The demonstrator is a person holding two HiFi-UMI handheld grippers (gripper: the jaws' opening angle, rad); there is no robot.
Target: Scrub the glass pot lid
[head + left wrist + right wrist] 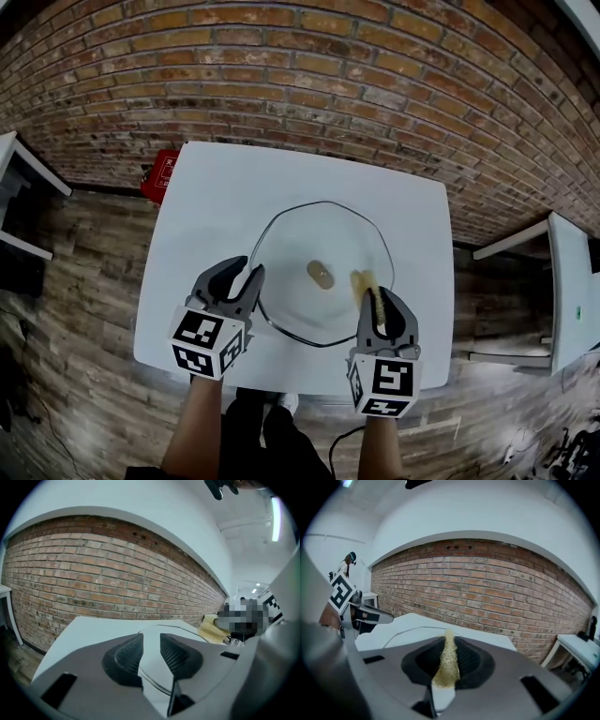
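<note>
Your left gripper hangs over the near-left rim of the glass pot lid, jaws well apart and the rim running between them, with neither pad pressing on it. The lid lies mid-table on the white table, its tan knob at centre. Your right gripper is clamped edge-on around a yellowish fibrous scrub pad above the lid's near-right part, just right of the knob. A brick wall stands beyond.

Head camera looks steeply down on the bench; left hand-held gripper and right hand-held gripper cameras face the brick wall, low and close.
</note>
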